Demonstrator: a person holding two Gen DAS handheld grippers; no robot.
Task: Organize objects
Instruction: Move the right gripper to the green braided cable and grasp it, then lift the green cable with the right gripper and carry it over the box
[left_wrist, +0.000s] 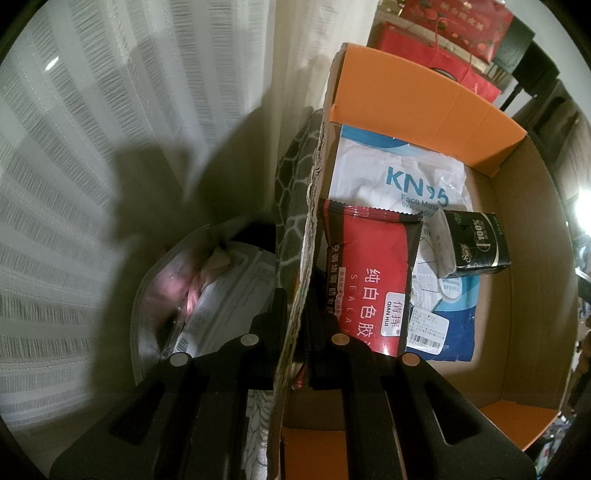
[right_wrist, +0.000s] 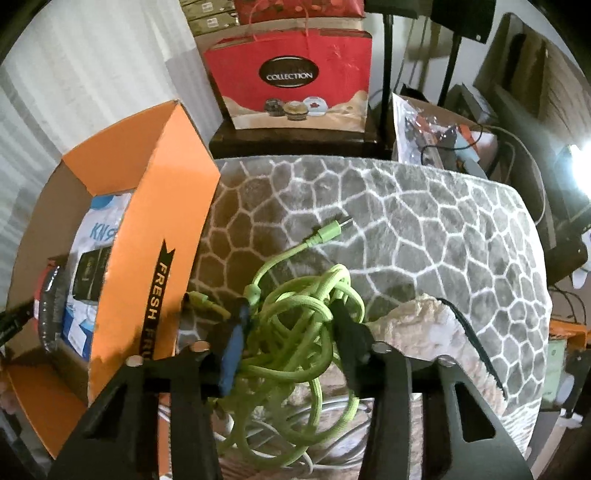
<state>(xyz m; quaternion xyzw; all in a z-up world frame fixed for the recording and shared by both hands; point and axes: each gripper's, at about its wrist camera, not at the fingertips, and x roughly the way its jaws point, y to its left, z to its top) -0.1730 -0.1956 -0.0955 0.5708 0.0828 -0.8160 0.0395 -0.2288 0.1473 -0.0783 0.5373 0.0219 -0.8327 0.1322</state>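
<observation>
Grippers first. Left gripper (left_wrist: 295, 325) is clamped on the torn side wall of the cardboard box (left_wrist: 532, 295), with one finger outside and one inside the wall. Inside the box from my left wrist view: red sealant packet (left_wrist: 369, 284) just at 1 o'clock of the claw, touching the inner finger; KN95 mask pack (left_wrist: 399, 177) further out at 1 o'clock, partly under the red packet; small black carton (left_wrist: 476, 243) at 2 o'clock, lying on the mask pack. Outside the wall, at 10 o'clock, a clear zip pouch (left_wrist: 207, 295) with papers in it, and the striped curtain (left_wrist: 110, 147) beyond.

Right gripper (right_wrist: 291, 314) straddles the tangled green cable (right_wrist: 295, 332). I can see the bundle between the fingers, both of them against the loops, so I read it as gripped. One cable plug (right_wrist: 332, 229) runs out at 12 o'clock onto the grey pebble-pattern mat (right_wrist: 443, 236). Beige fuzzy cloth (right_wrist: 417, 325) with a black strap sits just at 3 o'clock of the claw. Box's orange flap sits at 9 to 10 o'clock, beside the cable, not touching as far as I can tell. Red gift bag (right_wrist: 291, 74) far out at 12 o'clock, past the mat edge.
</observation>
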